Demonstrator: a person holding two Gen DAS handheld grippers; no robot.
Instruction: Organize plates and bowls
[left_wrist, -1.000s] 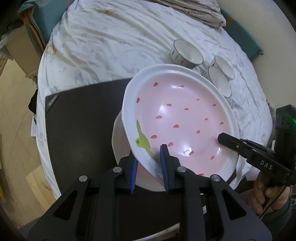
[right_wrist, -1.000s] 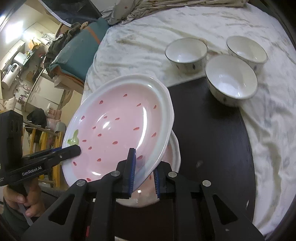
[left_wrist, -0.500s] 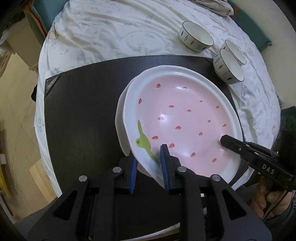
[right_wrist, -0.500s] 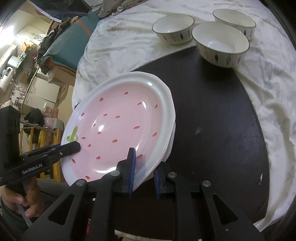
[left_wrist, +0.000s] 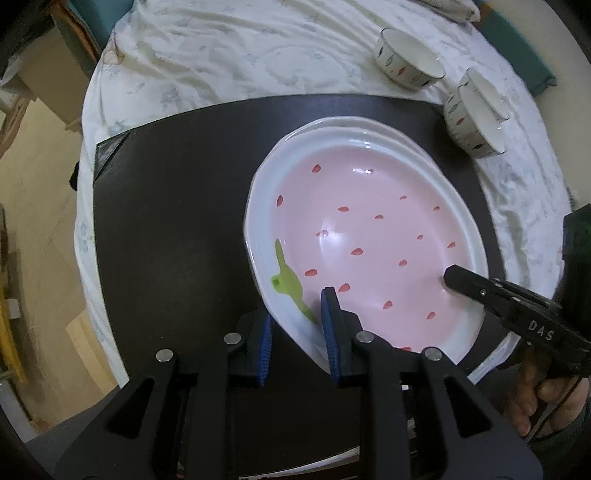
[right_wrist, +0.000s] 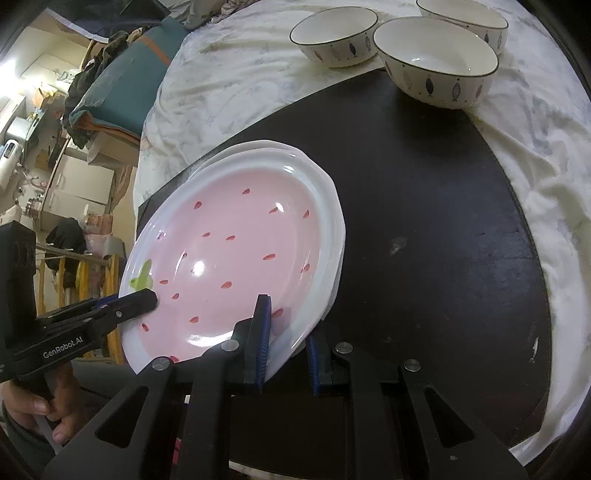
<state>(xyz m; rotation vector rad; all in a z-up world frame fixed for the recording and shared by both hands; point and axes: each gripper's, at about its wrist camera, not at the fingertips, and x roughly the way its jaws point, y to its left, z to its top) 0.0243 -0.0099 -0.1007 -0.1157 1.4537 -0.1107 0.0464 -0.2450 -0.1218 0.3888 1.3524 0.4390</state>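
Pink strawberry-print ceramic plate (left_wrist: 369, 240) sits stacked on another white plate (right_wrist: 334, 258); left gripper (left_wrist: 297, 321) and right gripper (right_wrist: 286, 332) both clamp its rim. Three white fish-print bowls (right_wrist: 436, 59) unstacked.

3 bowls (right_wrist: 436, 61), at least 2 stacked plates (right_wrist: 236, 258), 2 grippers (left_wrist: 295, 325)

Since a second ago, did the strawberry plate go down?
Yes. The strawberry plate has come down toward the dark mat, held by both tongs. Earlier it stood tilted above a second plate; now it lies nearly nested on it.
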